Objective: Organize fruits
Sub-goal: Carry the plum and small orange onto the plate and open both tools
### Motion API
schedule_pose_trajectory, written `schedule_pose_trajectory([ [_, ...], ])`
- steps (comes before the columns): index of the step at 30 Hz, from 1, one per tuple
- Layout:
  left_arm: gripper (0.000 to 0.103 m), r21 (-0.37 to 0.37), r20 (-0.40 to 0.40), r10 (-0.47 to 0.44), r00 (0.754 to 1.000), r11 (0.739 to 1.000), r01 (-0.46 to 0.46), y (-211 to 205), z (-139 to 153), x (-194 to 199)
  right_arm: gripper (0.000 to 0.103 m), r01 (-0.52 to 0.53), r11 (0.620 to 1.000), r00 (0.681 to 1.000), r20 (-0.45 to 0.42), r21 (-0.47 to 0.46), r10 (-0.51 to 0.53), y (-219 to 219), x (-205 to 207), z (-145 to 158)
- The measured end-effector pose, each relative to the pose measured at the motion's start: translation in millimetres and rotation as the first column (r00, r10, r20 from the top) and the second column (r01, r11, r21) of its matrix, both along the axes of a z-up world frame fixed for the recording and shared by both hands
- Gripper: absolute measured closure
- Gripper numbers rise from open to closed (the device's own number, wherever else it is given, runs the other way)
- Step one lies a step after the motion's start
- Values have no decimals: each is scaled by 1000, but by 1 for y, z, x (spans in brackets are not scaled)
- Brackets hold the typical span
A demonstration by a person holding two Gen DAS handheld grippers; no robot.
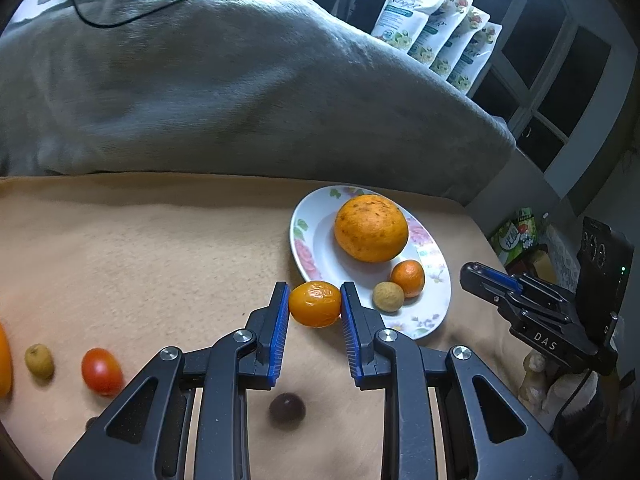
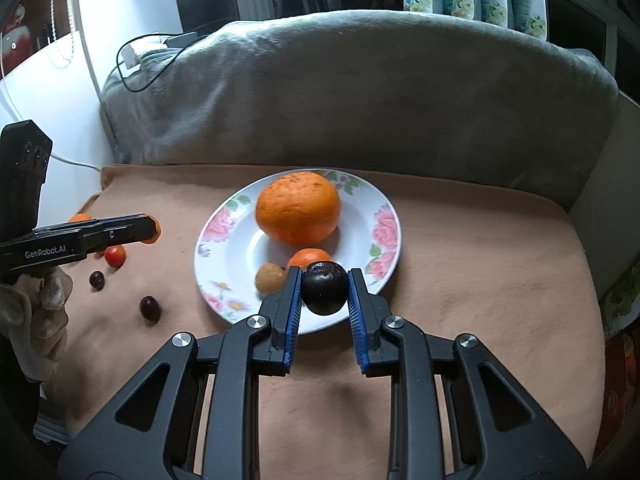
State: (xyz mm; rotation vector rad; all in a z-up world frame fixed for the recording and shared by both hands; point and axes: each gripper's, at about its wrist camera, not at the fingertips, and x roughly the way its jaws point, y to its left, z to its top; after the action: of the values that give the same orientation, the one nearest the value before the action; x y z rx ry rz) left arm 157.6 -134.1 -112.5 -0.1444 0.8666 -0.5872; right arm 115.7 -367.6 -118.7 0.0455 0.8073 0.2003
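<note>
My left gripper [image 1: 314, 305] is shut on a small orange citrus fruit [image 1: 315, 304], held just left of the floral plate [image 1: 316, 256]. The plate holds a large orange [image 1: 371, 228], a small orange [image 1: 408, 278] and a tan longan [image 1: 388, 297]. My right gripper [image 2: 324, 294] is shut on a dark plum [image 2: 324, 293], above the plate's near rim [image 2: 216, 280]. The large orange [image 2: 298, 208], small orange [image 2: 310, 258] and longan [image 2: 270, 279] show behind it. The left gripper [image 2: 150, 229] appears at the left of the right wrist view.
On the tan cloth lie a red tomato [image 1: 102, 371], a longan [image 1: 39, 361], an orange fruit at the left edge [image 1: 3, 364] and a dark fruit [image 1: 287, 410]. Two dark fruits [image 2: 150, 308] [image 2: 97, 280] lie left of the plate. A grey blanket [image 1: 240, 92] rises behind.
</note>
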Motion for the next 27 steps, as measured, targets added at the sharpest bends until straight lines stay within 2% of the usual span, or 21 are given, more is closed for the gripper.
schedule_pose_trajectory([
  [9,79,11,-6,-23,1000,1000,24,-15,-2,7,79,11,1000,1000,-22,2,-11,-9,14,-8],
  [27,79,-11,-23,-44,999,999,43,-32,-4,16,79,4,1000,1000,-26,7,-4,-8,21,-11],
])
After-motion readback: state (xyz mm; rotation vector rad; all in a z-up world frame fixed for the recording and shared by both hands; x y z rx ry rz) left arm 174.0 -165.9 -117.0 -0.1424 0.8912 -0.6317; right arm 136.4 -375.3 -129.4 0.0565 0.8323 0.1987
